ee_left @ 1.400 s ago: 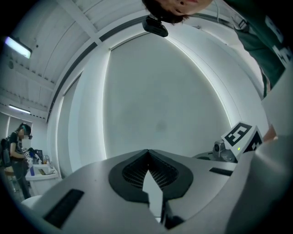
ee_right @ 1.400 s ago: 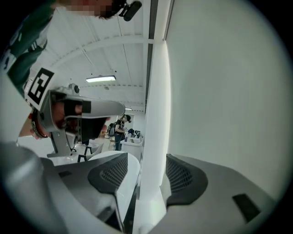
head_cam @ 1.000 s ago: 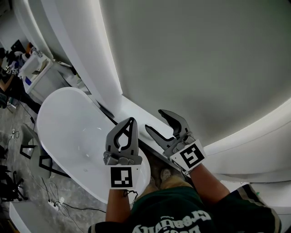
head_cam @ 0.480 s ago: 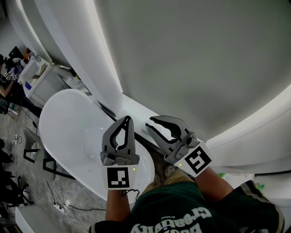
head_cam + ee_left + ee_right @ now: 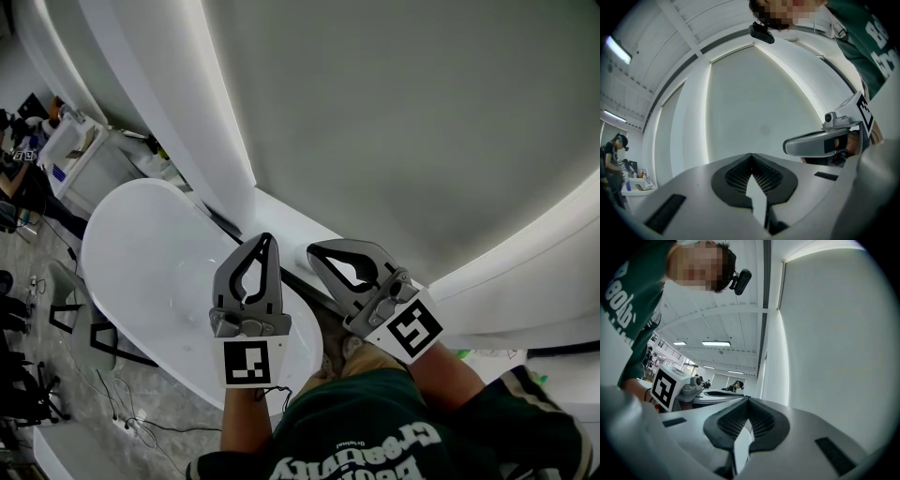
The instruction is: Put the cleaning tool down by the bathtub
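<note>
Two empty grippers hovering over the near end of the bathtub, cleaning tool out of sight

The white bathtub [image 5: 159, 272] is lying to the left and running away to the far left. Above its near rim the left gripper [image 5: 265, 240] is pointing up with its jaws pressed tip to tip on nothing. Just right of it, the right gripper [image 5: 315, 251] is closing its jaws fully, and nothing is sitting between them either. The cleaning tool is showing in none of the views, so it is either already down or not yet picked up; I cannot tell which. To do this step well, I judge the person should be tipping the head lower to find the tool first. The jaws should be opening wide before reaching, and the tool should be going beside the tub on the grey floor [image 5: 178, 398], never inside the basin.
</note>
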Demonstrator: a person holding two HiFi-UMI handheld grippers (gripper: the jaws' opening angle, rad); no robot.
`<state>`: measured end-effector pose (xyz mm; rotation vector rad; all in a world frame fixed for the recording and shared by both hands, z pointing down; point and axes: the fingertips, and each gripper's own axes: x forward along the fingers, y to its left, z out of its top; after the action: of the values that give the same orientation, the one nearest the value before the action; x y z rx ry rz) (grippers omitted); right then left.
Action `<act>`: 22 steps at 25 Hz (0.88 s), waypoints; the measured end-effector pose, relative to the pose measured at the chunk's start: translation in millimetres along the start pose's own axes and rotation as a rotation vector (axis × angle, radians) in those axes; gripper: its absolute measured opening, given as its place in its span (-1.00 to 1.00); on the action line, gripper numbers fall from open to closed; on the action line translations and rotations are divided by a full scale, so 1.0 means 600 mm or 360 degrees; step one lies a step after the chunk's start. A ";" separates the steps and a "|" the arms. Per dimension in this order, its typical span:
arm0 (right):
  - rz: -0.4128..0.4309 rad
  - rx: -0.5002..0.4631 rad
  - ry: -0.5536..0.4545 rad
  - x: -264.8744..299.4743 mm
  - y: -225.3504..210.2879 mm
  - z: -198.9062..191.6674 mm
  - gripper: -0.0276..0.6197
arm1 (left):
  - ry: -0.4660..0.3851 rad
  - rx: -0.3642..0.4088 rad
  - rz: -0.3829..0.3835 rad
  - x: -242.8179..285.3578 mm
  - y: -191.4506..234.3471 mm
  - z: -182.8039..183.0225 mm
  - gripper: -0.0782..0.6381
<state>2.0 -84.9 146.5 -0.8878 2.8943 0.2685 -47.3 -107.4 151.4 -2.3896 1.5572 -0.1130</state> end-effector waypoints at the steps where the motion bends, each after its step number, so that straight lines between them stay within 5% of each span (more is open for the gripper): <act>1: -0.0008 -0.0008 0.0005 0.000 0.000 0.000 -0.87 | 0.0008 0.0002 -0.0008 -0.001 -0.001 -0.001 -0.76; 7: -0.0038 -0.0001 0.0037 -0.003 -0.003 -0.014 -0.87 | -0.0035 -0.0063 -0.0034 0.000 -0.009 0.007 -0.76; 22: -0.0042 -0.0040 0.0050 -0.003 -0.002 -0.013 -0.87 | 0.0001 0.0009 -0.0090 0.004 -0.021 0.007 -0.76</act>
<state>4.0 -86.4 154.4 -0.9423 2.9119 0.2915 -34.5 -104.1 150.8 -2.4302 1.4882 -0.1294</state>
